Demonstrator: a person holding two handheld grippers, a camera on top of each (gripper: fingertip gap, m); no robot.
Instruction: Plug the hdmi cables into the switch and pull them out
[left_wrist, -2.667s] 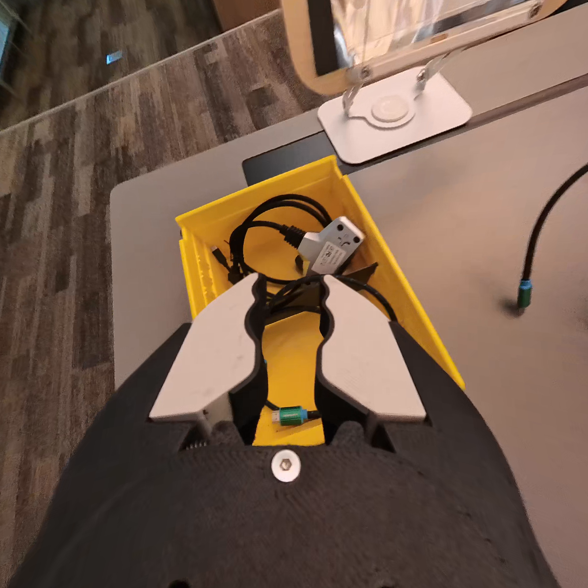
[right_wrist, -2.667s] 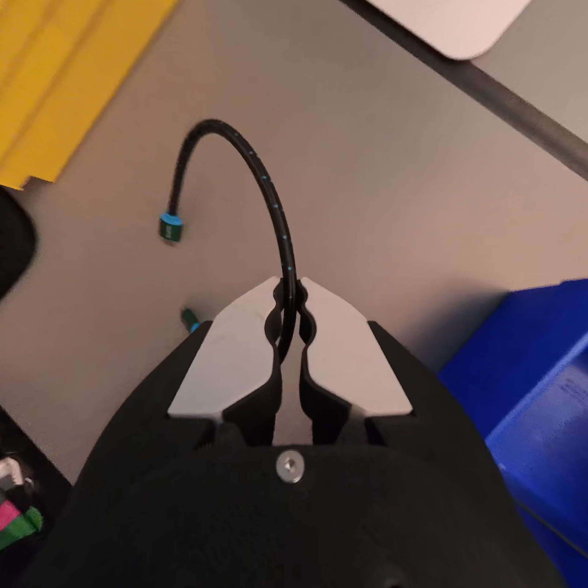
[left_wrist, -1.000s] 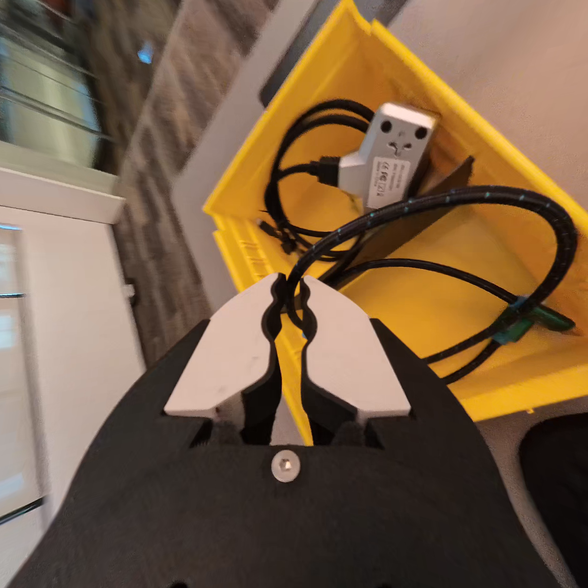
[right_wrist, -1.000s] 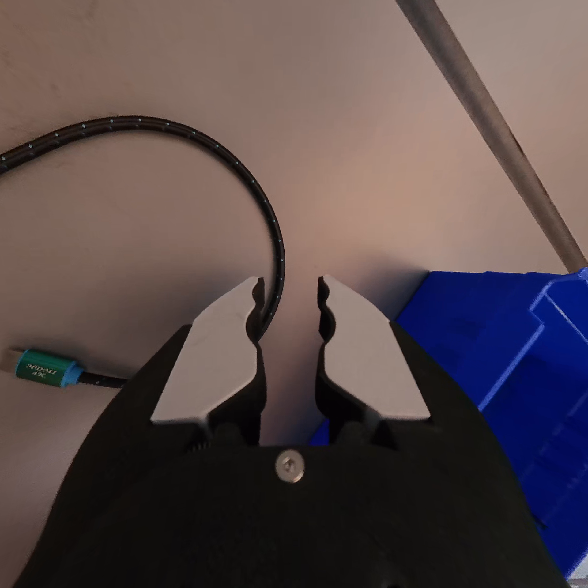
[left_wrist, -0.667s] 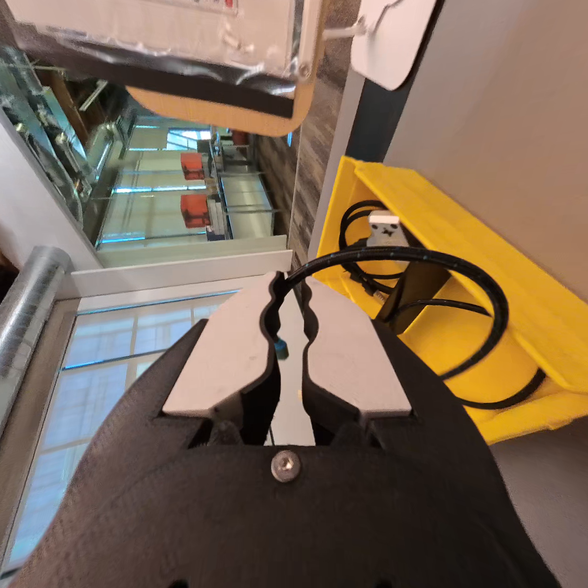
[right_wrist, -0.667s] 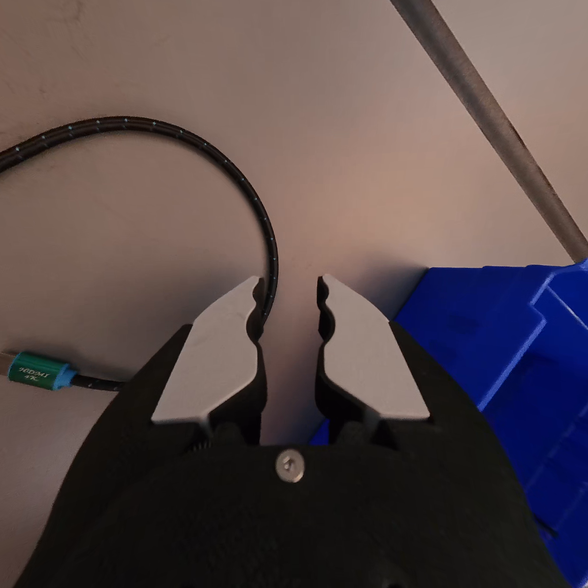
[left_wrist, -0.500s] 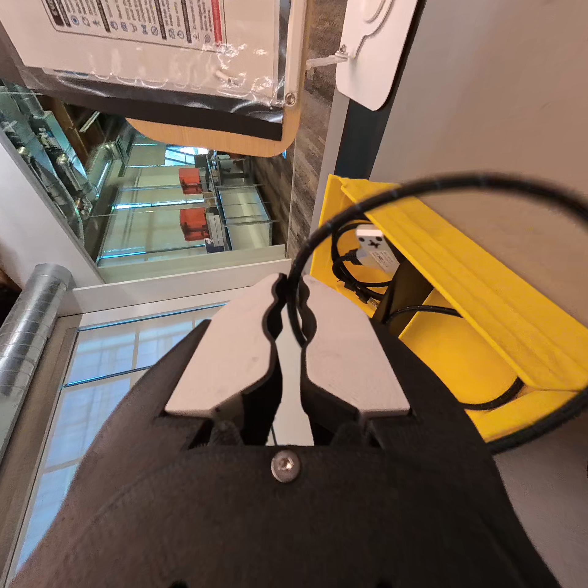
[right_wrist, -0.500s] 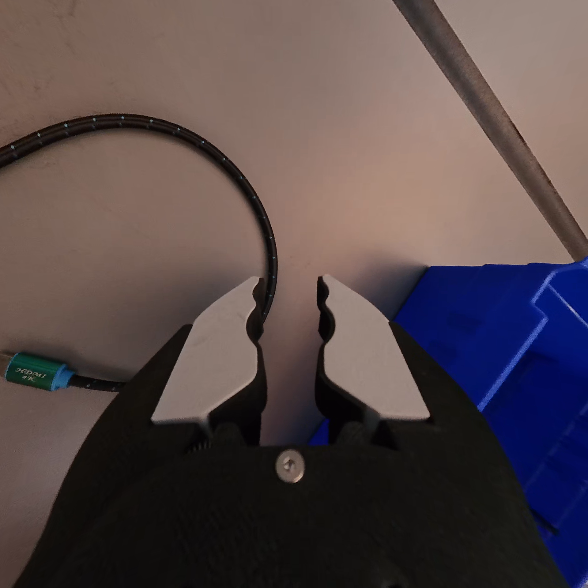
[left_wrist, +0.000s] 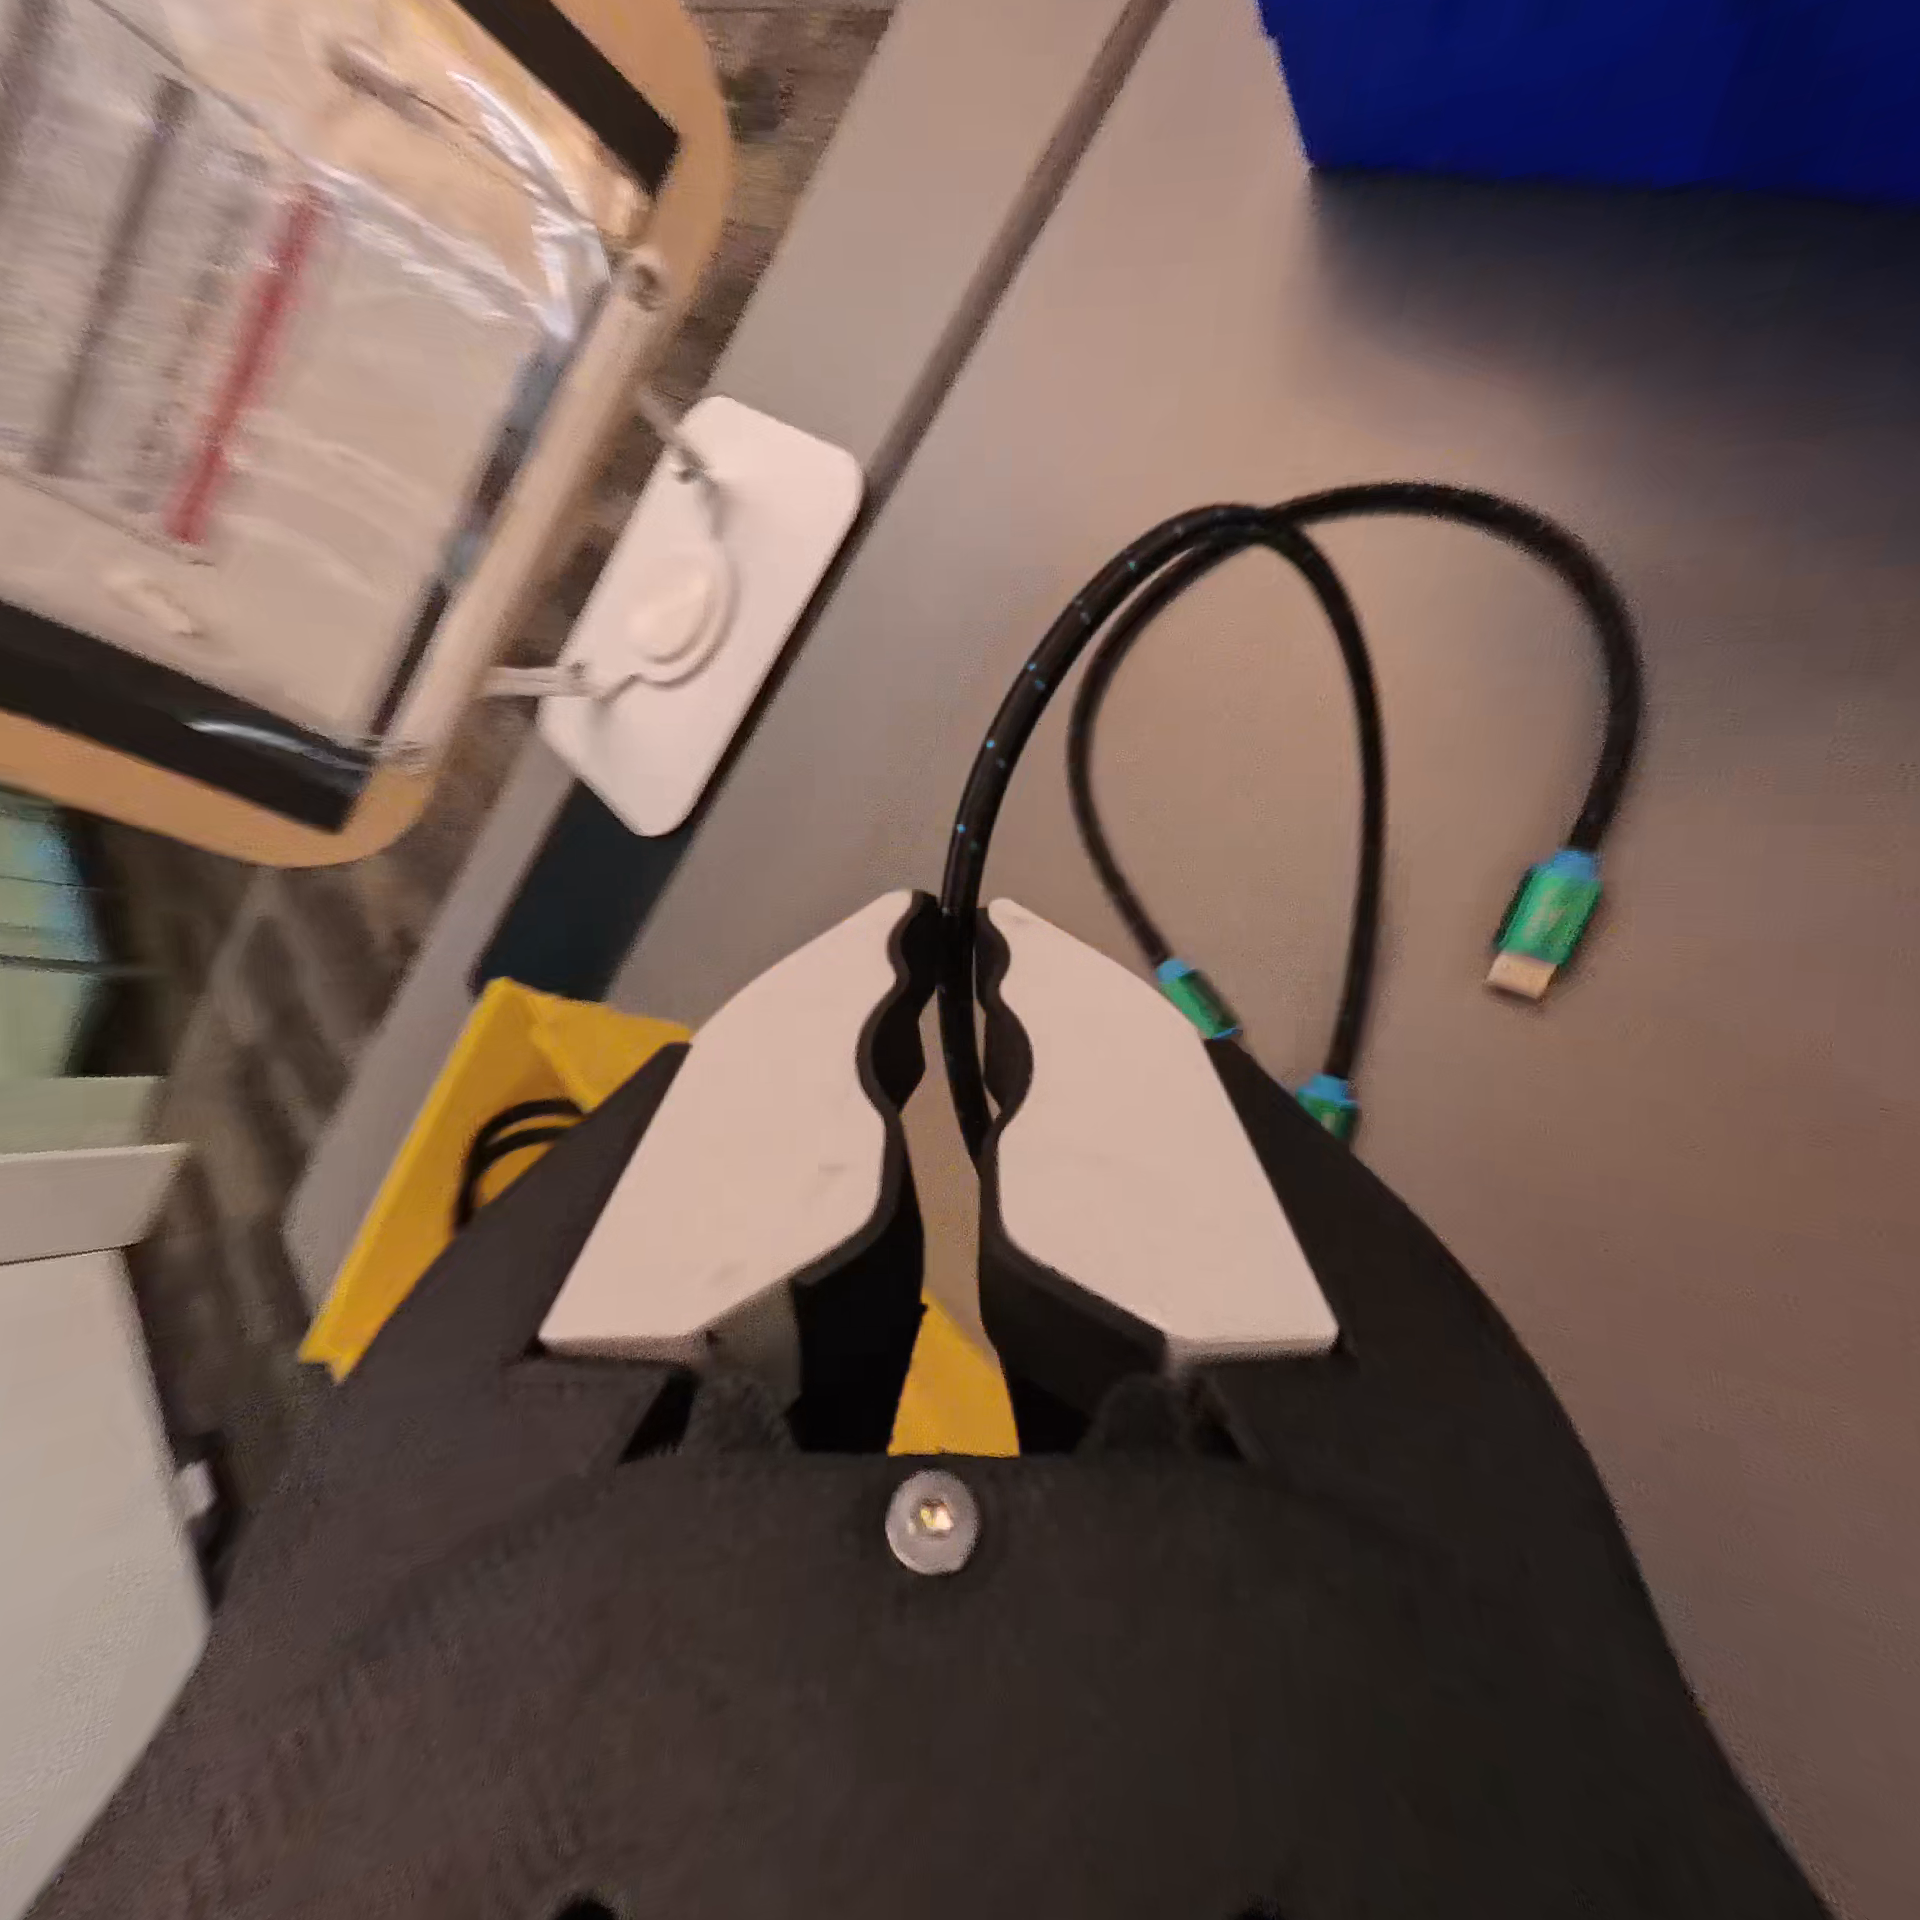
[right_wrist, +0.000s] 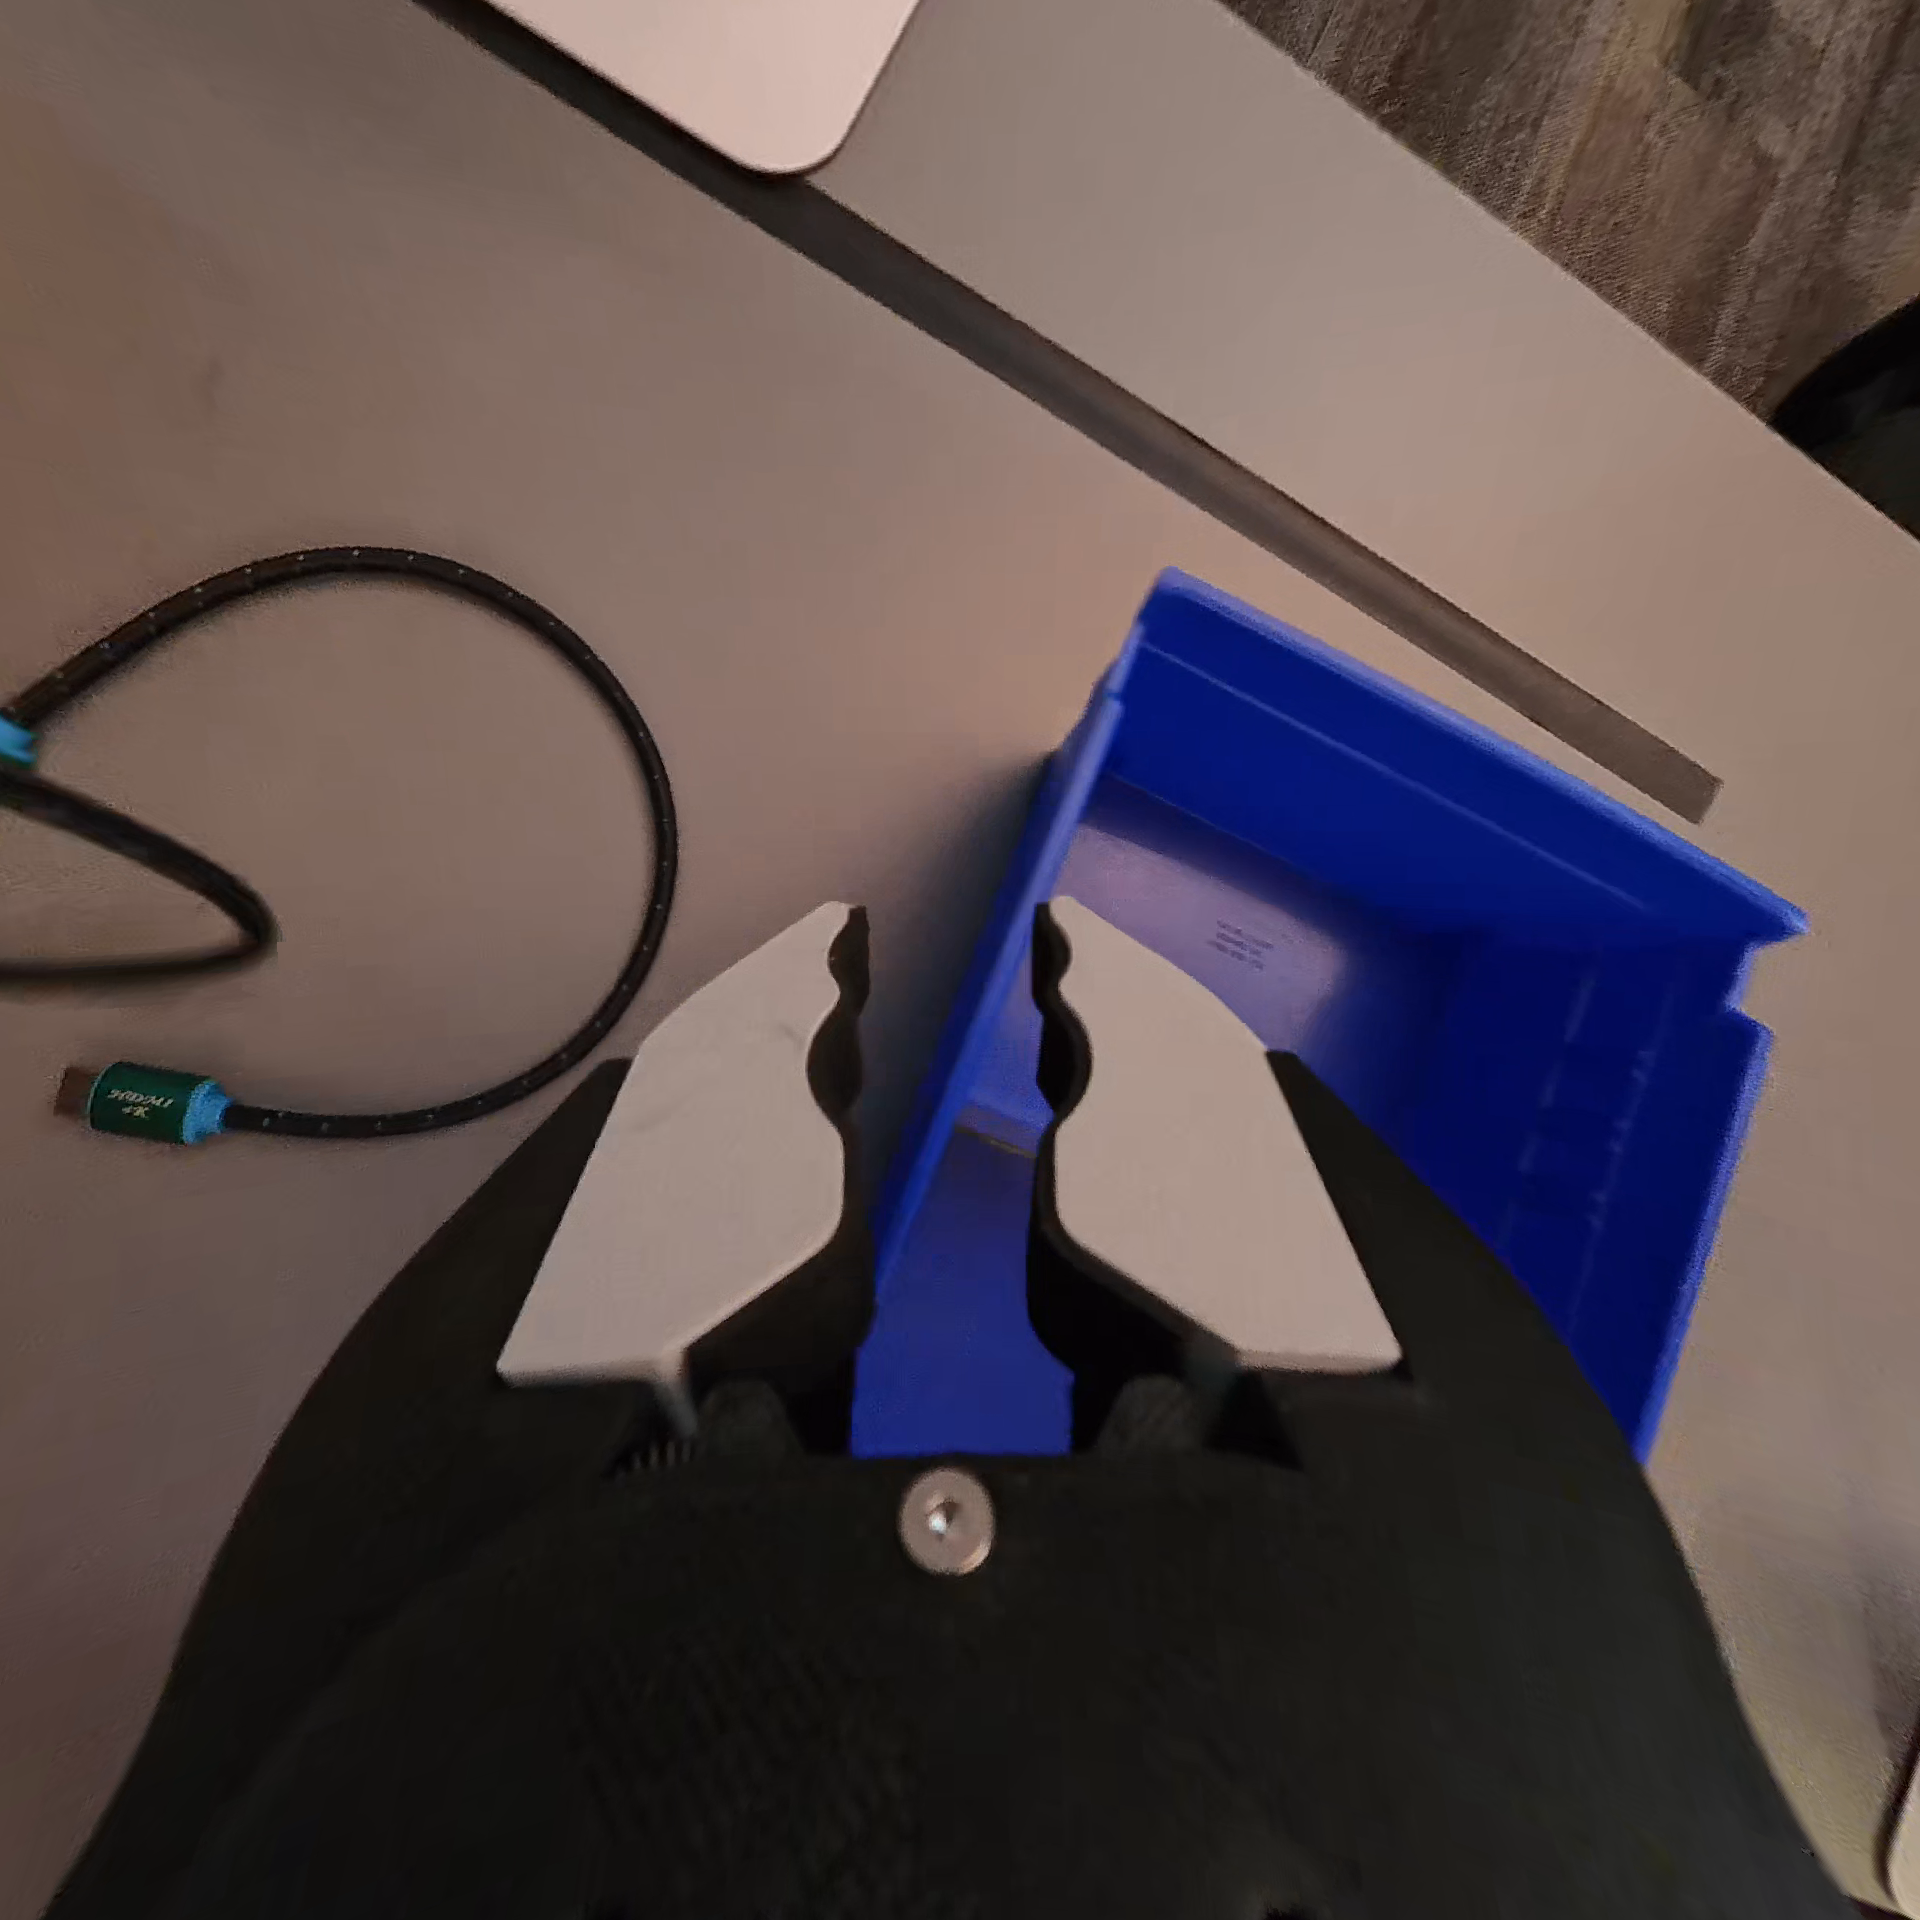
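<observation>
HDMI cable (left_wrist: 1039, 727) pinched between left gripper (left_wrist: 951, 914) fingertips, looping over the worktop (left_wrist: 1714, 1247). Right gripper (right_wrist: 945, 914) parted, empty, above blue bin (right_wrist: 1455, 935) rim.

The right claw (right_wrist: 945, 925) hangs with jaws apart over the blue bin's (right_wrist: 1455, 831) near wall. A braided cable (right_wrist: 644, 831) loops on the desk (right_wrist: 727, 468) nearby.
</observation>
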